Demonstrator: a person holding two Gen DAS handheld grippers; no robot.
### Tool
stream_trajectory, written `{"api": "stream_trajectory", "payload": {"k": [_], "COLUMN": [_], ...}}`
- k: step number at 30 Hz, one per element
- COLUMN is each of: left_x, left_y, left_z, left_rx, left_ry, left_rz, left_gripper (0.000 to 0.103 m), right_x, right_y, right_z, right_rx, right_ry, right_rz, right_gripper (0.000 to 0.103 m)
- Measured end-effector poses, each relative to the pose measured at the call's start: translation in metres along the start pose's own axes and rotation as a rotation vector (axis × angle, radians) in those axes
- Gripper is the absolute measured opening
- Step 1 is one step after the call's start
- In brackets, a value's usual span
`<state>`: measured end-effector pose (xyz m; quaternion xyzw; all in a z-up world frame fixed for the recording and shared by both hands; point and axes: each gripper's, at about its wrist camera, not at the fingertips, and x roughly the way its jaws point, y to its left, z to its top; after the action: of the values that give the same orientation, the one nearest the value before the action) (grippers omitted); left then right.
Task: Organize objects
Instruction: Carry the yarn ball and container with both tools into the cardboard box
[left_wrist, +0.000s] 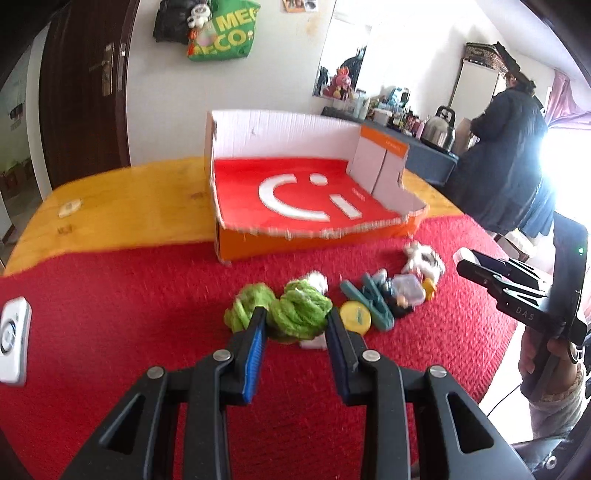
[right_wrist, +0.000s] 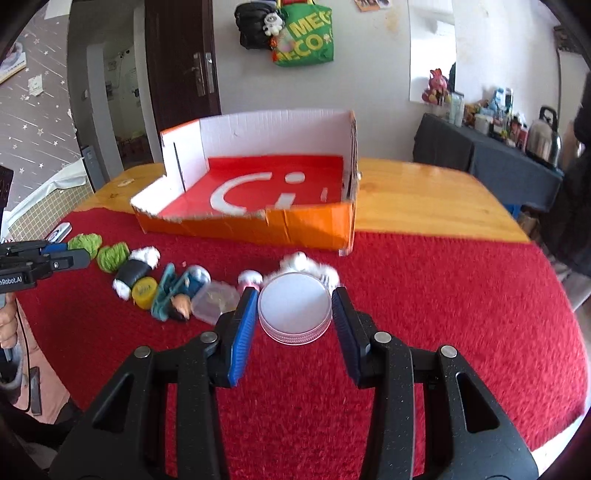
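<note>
The left gripper clenched a soft, light green yarn ball across its middle, while the right gripper grasped a rigid, probably slippery round plastic case by its rim, both above the red cloth before the box.

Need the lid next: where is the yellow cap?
Left wrist view: the yellow cap lies on the red cloth, between green yarn ball and teal clip.

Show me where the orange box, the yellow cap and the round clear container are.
orange box (right_wrist: 258, 225): right wrist view, front wall.
yellow cap (left_wrist: 355, 317): left wrist view, top face.
round clear container (right_wrist: 294, 303): right wrist view, lid centre.
</note>
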<state>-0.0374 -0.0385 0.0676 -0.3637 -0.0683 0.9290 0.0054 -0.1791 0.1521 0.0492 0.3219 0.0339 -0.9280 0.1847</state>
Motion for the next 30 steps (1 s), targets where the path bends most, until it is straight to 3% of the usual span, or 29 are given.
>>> {"api": "stream_trajectory", "payload": {"k": [6, 11, 22, 30], "left_x": [-0.002, 0.018, 0.09, 0.127], "left_y": [0.0, 0.009, 0.024, 0.027], "left_z": [0.037, 0.07, 0.101, 0.11], "left_rx": [0.029, 0.057, 0.15, 0.206], "left_ry": [-0.068, -0.039, 0.192, 0.342], "left_rz": [0.056, 0.064, 0.074, 0.043], "left_gripper": [0.033, 0.033, 0.033, 0.033], "right_x": [0.005, 0.031, 0.115, 0.144], "right_y": [0.004, 0.0, -0.007, -0.009], "right_z": [0.039, 0.076, 0.109, 0.111], "right_rx": [-0.064, -0.1, -0.188, -0.238], "right_ry": [-0.052, -0.023, 0.223, 0.353], "right_rz": [0.005, 0.034, 0.126, 0.165], "right_gripper": [0.039, 0.039, 0.039, 0.039]}}
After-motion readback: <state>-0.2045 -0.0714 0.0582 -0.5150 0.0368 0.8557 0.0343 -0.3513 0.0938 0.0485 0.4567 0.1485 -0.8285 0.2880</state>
